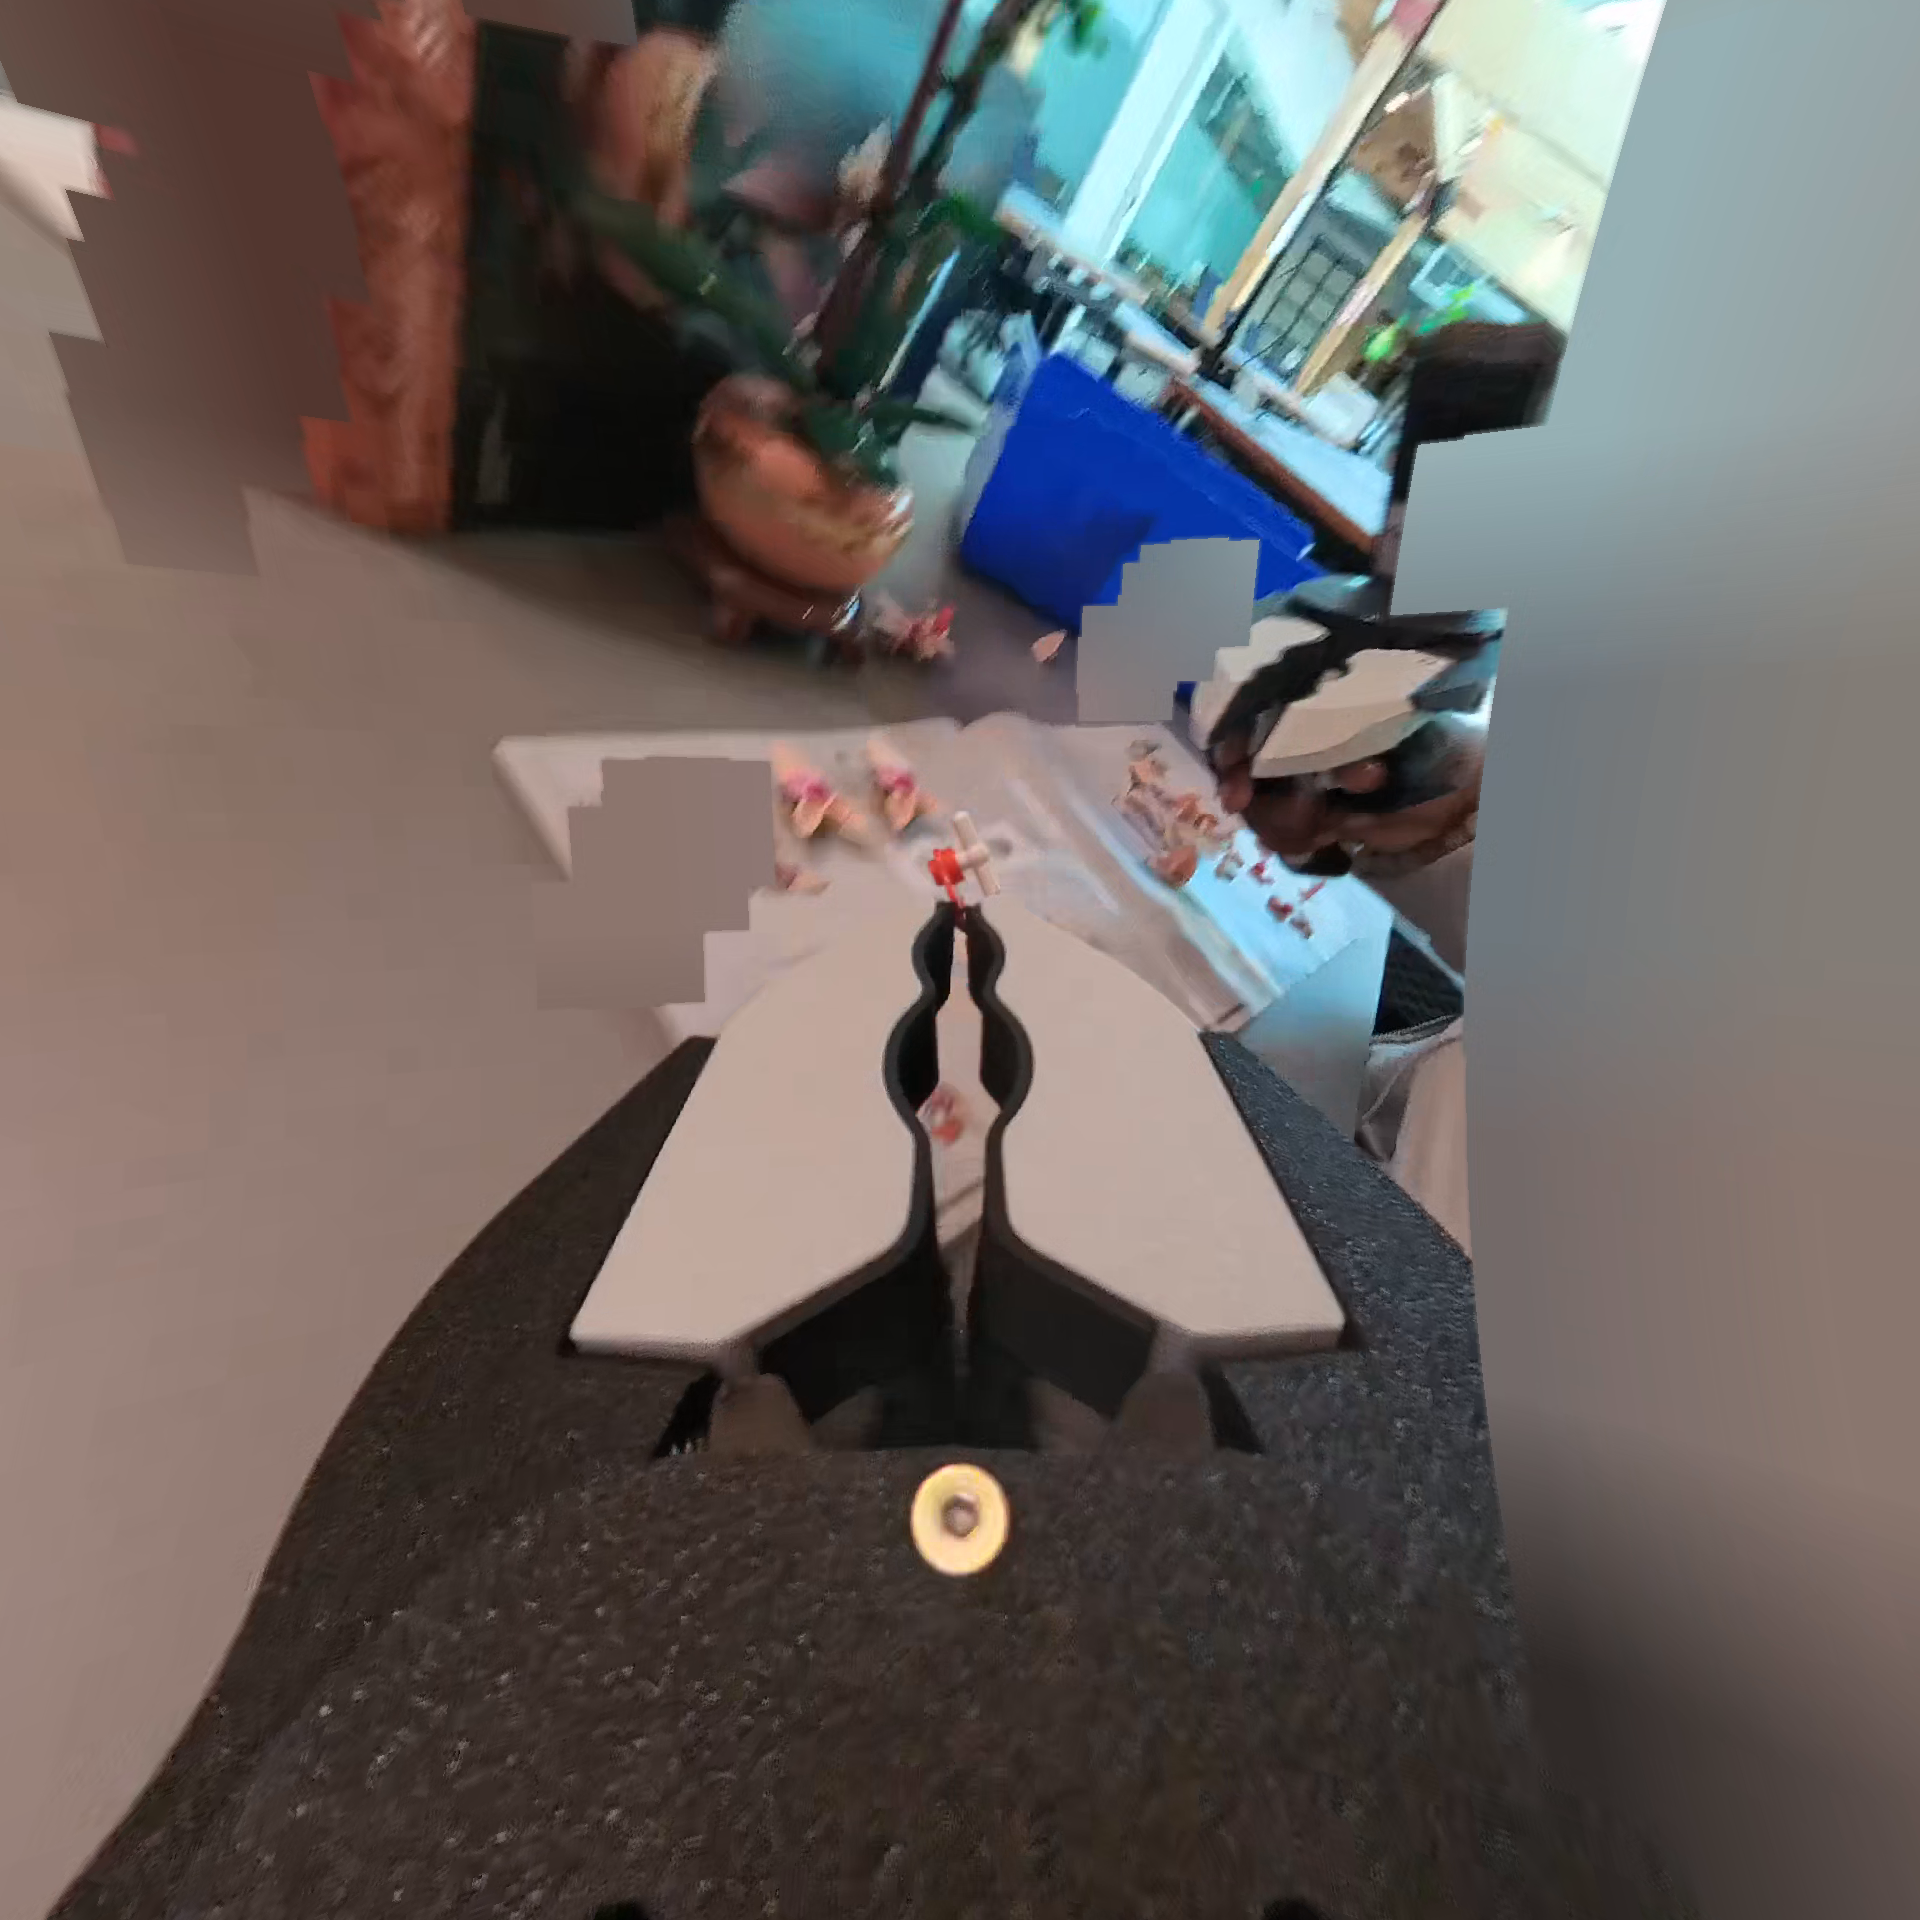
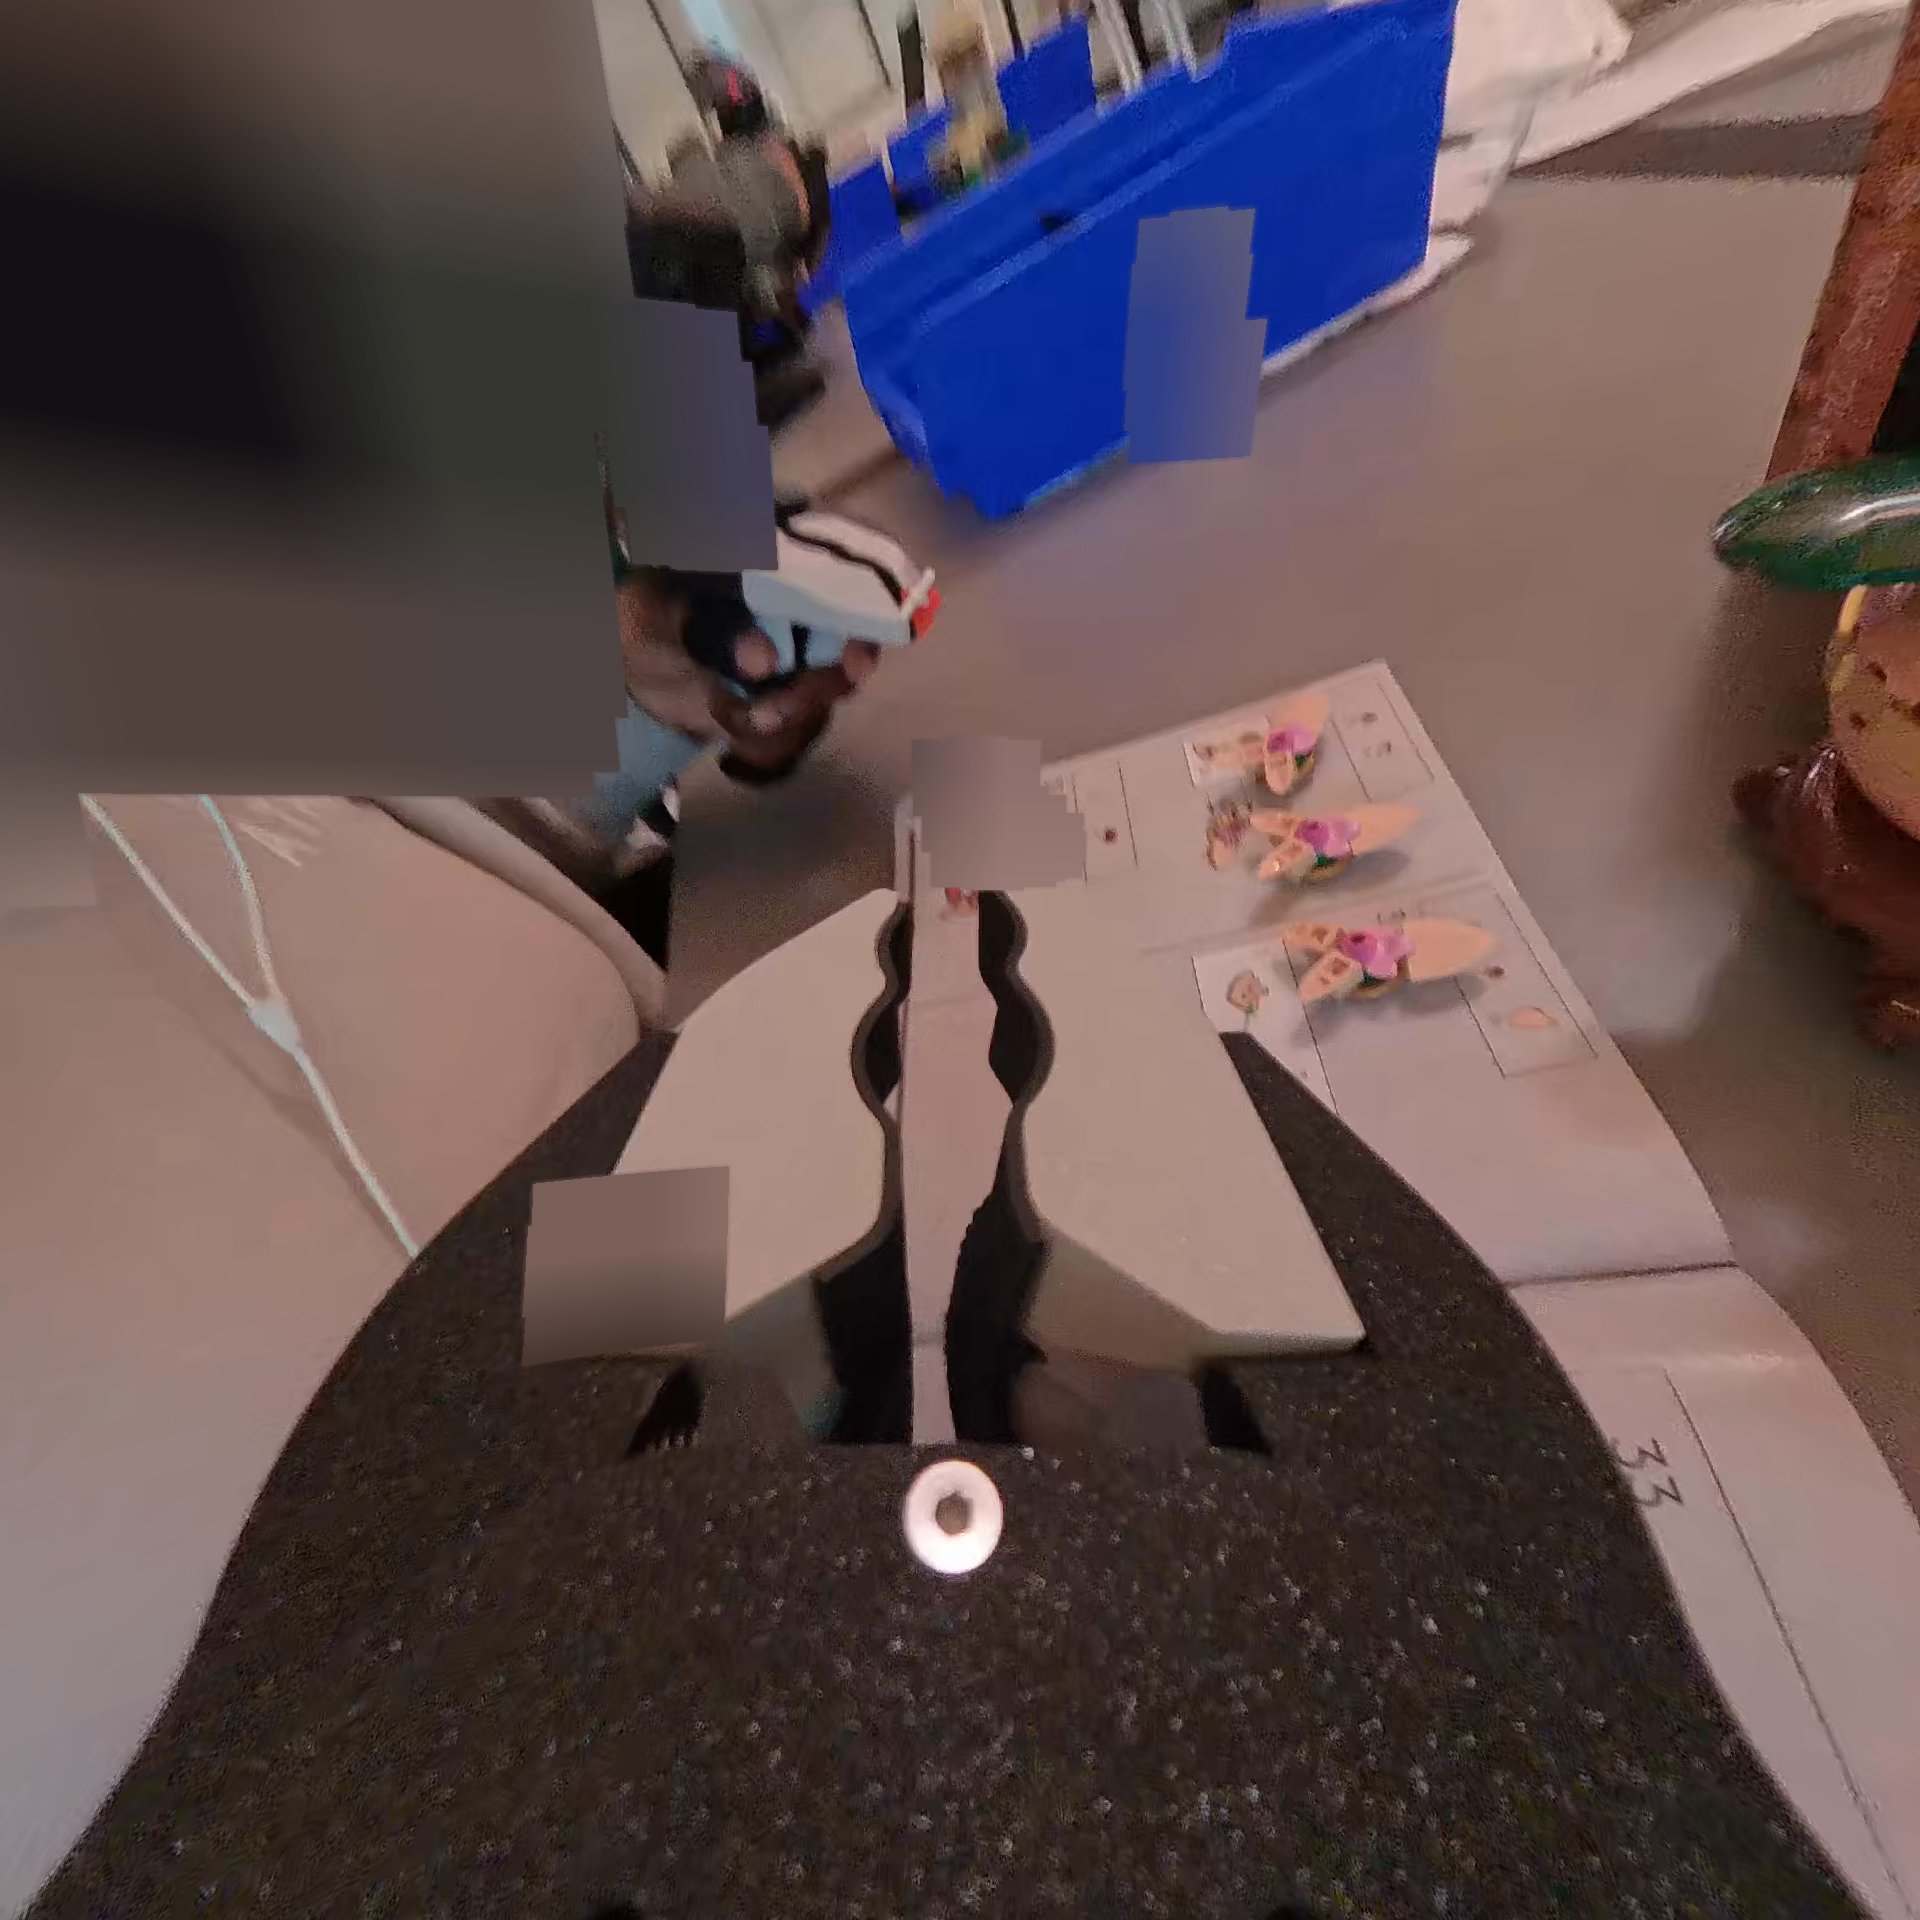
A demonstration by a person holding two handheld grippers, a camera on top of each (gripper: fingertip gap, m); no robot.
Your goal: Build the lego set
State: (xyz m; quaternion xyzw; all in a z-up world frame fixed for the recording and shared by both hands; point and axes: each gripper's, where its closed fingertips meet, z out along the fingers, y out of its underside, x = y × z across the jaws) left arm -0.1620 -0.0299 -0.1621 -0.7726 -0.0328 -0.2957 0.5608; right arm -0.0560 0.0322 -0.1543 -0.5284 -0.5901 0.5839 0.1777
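**Small red-and-white piece held up, flower still to be built**

Grey bench (image 1: pixel 312 831) under everything, instruction booklet (image 2: pixel 1455 862) lying open on it, blue bin (image 2: pixel 1039 343) farther back, finished potted plant model (image 1: pixel 800 488) standing beyond the booklet.

Progress, judged from the layout: early to middle. Loose pink and tan pieces (image 1: pixel 1184 821) scattered on the far page, none yet joined into the flower pictured on the booklet. Only one small sub-assembly visible: red piece (image 1: pixel 943 865) joined to a white cross-shaped pin (image 1: pixel 977 852). Most of this flower apparently left to do.

Left tool (image 1: pixel 958 914): tips closed tight on the red piece, which sticks out just past them, white pin beyond it, lifted clear of the booklet. Same tool seen from the right wrist view, held off the bench with the red-and-white bit at its nose.

Right tool (image 2: pixel 940 904): fingers close together with a narrow gap, nothing seen gripped between them; hovering over the near page, well apart from the left tool. Tips close to a small reddish spot on the page, too blurred to tell whether printed or a real piece.
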